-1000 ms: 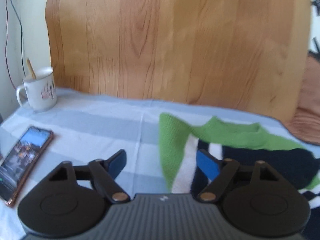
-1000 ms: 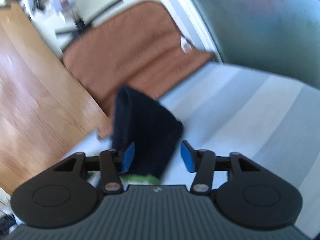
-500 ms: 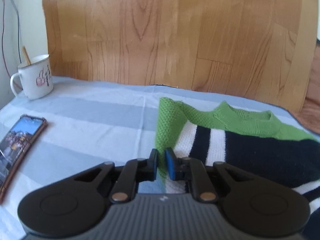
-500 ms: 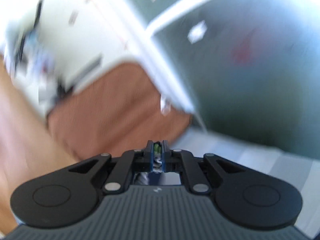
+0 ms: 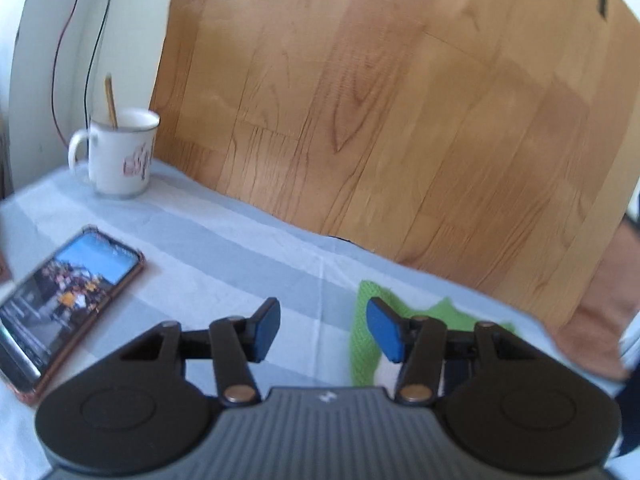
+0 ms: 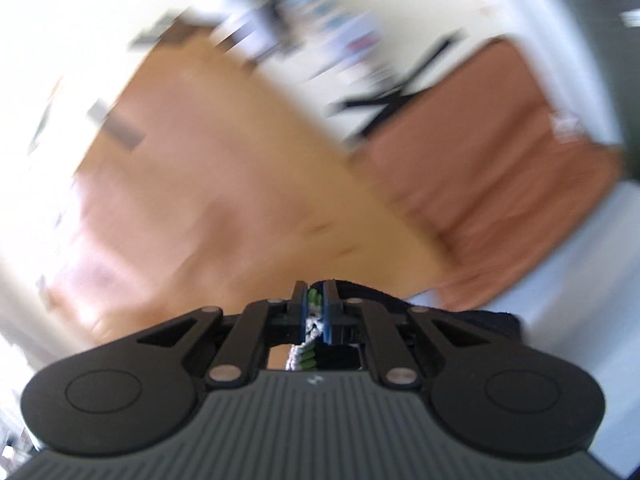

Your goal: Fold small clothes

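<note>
- Your left gripper [image 5: 323,330] has let go of the striped knit sweater [image 5: 366,336]; its jaws are opening, nothing between them, with the green shoulder at its 3 o'clock on the striped sheet [image 5: 224,256].
- Your right gripper [image 6: 314,312], open a second ago, is now clamped on the sweater's knit and lifted.
- You look ready to carry that side over for a fold.

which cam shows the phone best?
Left wrist view. The phone lies face up, screen lit, on the striped cloth, left of the open left hand-held gripper. The right wrist view, blurred, does not show it.
</note>
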{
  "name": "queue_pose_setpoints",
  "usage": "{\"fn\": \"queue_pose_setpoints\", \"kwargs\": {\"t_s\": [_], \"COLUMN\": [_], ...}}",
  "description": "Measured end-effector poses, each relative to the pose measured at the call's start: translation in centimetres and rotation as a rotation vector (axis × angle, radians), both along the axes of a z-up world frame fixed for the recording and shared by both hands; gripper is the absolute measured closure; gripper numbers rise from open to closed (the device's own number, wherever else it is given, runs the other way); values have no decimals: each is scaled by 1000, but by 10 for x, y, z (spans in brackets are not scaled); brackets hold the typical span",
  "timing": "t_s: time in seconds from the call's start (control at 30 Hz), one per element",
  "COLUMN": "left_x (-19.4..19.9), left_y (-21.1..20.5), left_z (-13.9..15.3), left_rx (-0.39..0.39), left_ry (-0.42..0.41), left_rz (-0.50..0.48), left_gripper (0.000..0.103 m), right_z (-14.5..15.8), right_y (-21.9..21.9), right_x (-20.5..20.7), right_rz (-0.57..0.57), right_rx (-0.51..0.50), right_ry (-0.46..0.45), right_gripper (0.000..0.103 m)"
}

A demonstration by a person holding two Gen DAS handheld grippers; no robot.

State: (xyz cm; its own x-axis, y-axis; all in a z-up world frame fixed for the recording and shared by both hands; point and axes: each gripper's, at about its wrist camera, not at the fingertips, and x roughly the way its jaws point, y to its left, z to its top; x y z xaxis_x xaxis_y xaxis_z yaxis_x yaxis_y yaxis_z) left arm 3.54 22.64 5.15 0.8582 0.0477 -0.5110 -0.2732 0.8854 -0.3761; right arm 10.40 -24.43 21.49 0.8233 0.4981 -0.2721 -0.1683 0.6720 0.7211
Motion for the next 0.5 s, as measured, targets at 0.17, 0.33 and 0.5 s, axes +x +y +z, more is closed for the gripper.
{"fn": "queue_pose_setpoints", "kwargs": {"t_s": [0.17,0.33,0.5], "left_x": [1,6,11], "left_y": [15,10,-13], "left_z": [-3,-10,-18], "left_rx": [-108,-160,-152], "left_ry": [-12,12,48], "left_rz": [-58,-136,-219], "left_gripper": [54,54,53], "right_z": [-16,-49,-95], "right_y": [123,100,3], "right_x": [27,37,44], "right_rz": [305,228,-77], "right_rx": [-44,-127,-300], "right_ry": [56,87,159], "right_gripper": [87,83,54]}}
